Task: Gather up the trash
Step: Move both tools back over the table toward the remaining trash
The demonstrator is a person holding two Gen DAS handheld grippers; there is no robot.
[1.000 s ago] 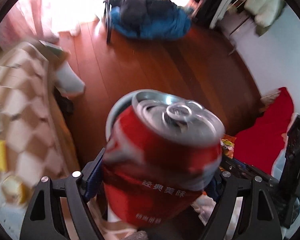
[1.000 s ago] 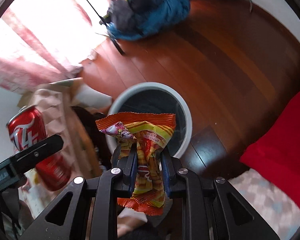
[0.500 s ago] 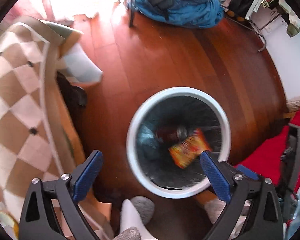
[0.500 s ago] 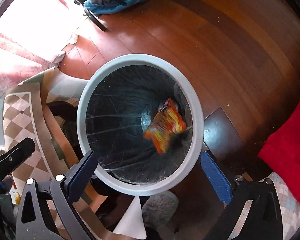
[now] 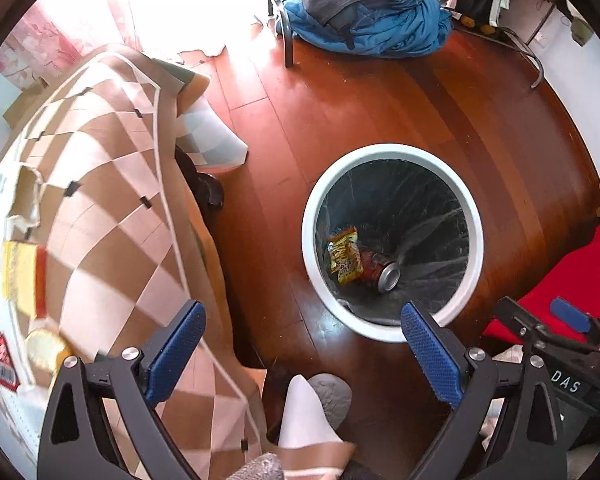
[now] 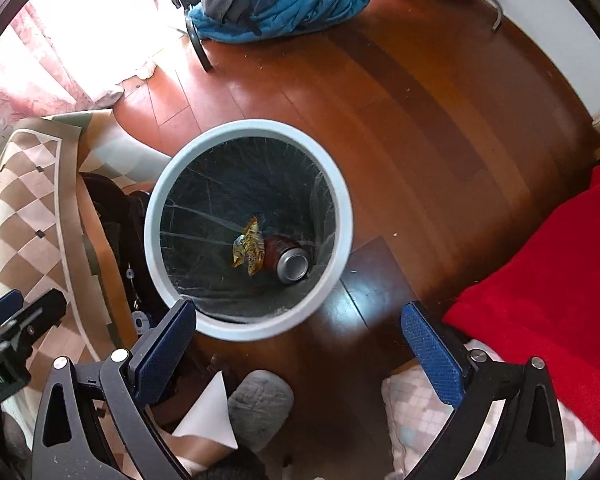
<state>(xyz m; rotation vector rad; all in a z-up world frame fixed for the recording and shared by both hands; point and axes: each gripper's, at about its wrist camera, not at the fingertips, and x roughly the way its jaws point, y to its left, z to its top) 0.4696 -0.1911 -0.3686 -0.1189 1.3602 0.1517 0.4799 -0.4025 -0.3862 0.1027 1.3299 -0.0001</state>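
**Can and wrapper in bin, both tongs empty**

Since one second ago both items have left the tongs: the red can [image 5: 378, 271] and the orange snack wrapper [image 5: 344, 255] now lie at the bottom of the white-rimmed bin [image 5: 392, 332], touching, wrapper to the left of the can.

Left gripper [image 5: 302, 342]: blue pads spread wide, nothing between them. Checkered tablecloth [image 5: 100, 200] lies ahead-left of its left finger; the bin sits ahead and right of centre, its near rim just beyond the right pad [image 5: 428, 356]. Can and wrapper lie ahead of that pad, inside the bin.

Right gripper [image 6: 298, 346]: pads spread wide, empty. Bin rim [image 6: 244, 330] sits ahead, just beyond its left pad [image 6: 162, 354]; wrapper [image 6: 250, 248] and can [image 6: 288, 260] lie ahead, slightly left of its centreline. Red cloth [image 6: 540, 280] lies ahead-right of the right finger.
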